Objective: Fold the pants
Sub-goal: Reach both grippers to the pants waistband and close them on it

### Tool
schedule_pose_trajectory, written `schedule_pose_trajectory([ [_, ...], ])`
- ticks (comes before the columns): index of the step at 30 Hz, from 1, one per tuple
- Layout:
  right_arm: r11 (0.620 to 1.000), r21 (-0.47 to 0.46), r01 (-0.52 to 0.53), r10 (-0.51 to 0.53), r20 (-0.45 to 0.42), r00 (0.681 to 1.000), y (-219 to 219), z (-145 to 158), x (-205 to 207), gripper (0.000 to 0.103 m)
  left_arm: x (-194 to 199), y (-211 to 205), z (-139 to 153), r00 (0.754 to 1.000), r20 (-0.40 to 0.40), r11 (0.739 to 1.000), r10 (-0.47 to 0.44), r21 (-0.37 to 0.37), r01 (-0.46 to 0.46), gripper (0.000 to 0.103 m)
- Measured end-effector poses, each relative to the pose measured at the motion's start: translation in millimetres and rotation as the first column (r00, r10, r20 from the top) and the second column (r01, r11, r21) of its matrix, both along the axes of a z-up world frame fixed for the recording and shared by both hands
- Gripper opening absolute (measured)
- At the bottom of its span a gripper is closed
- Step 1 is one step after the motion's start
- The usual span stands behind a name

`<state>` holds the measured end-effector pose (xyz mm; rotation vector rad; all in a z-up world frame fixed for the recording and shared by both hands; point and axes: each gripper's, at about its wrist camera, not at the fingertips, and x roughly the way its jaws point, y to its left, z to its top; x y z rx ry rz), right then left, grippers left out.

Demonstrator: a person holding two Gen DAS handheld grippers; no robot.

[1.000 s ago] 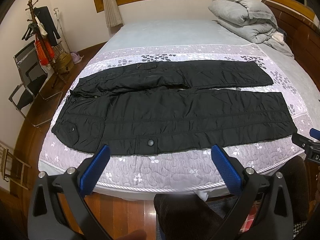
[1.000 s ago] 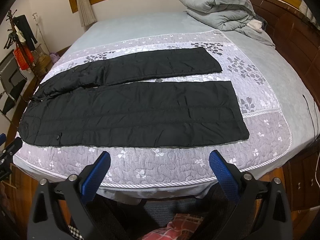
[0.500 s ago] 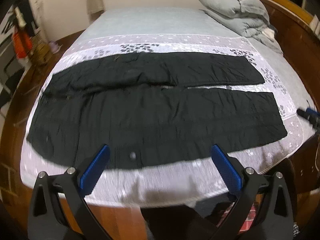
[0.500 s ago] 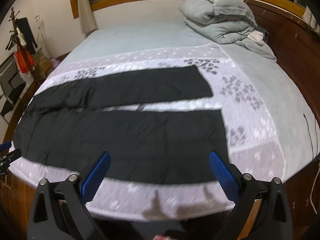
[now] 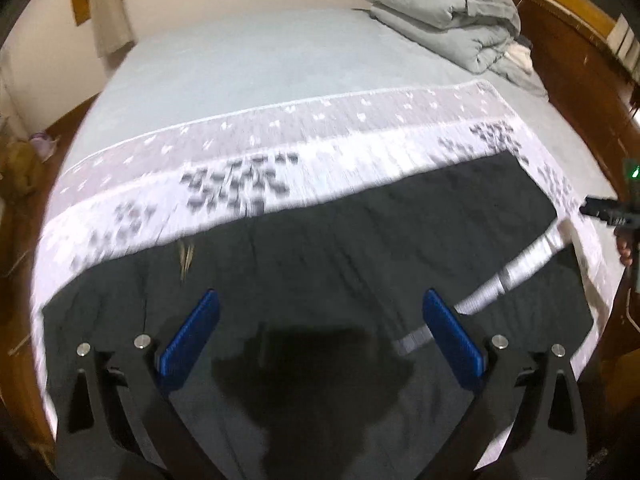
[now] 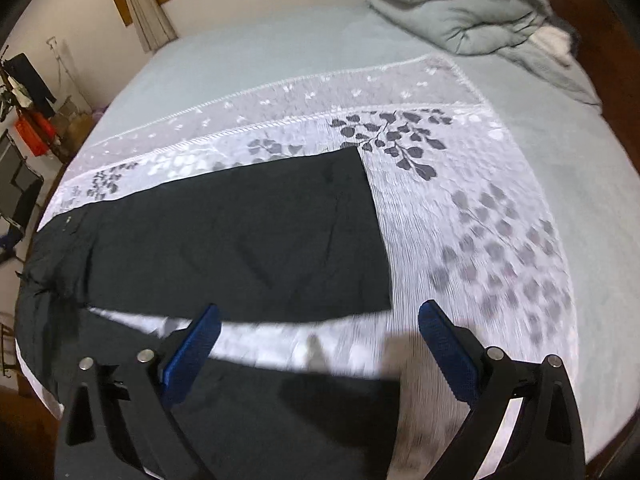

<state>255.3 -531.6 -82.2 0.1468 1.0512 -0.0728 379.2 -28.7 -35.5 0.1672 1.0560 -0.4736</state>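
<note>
Pants spread flat on the bed, no fold made yet

In the left wrist view, the black pants (image 5: 320, 280) are seen lying unfolded on the patterned bedspread (image 5: 360, 132), and the left gripper (image 5: 320, 332) is held wide open above the waist part, with nothing between its blue pads. The picture is blurred, so fine creases cannot be told. The whole folding is judged to be still ahead. In the right wrist view, the right gripper (image 6: 318, 344) is also spread open and empty, above the strip of bedspread between the two legs; the far leg's hem edge (image 6: 374, 224) is seen straight and free. Much bare bed is left beyond, up to the folded duvet (image 6: 460, 4).
</note>
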Motion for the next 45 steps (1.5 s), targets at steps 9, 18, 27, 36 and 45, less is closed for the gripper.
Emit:
schedule_pose_trajectory([
  [9,0.998,0.049,-0.046,0.049,-0.071,0.996,-26.9,-50.7,68.1,0.1,134.3,7.7,-87.4,0.986,-0.148,0.997,-0.076,-0.031,0.073,0.1],
  [18,0.988,0.031,-0.154,0.156,-0.103,0.982,-8.1,-71.8,94.3,0.099,157.2,7.4,-137.3,0.944,-0.267,0.979,-0.194,0.008,0.204,0.1],
  [27,0.991,0.02,-0.134,0.135,-0.108,0.985,-7.4,-74.6,99.7,0.099,138.2,-3.3,-152.9,0.928,-0.243,0.942,-0.283,0.11,0.317,0.097],
  [36,0.992,-0.012,-0.129,0.128,-0.05,0.991,-7.4,-61.5,100.5,0.099,130.2,4.4,-141.7,0.954,-0.144,0.928,-0.263,0.233,0.291,0.019],
  [45,0.989,-0.037,-0.142,0.141,-0.013,0.99,-8.3,-54.0,144.3,0.093,127.3,20.7,-133.5,0.961,-0.124,0.952,-0.248,0.15,0.265,0.01],
])
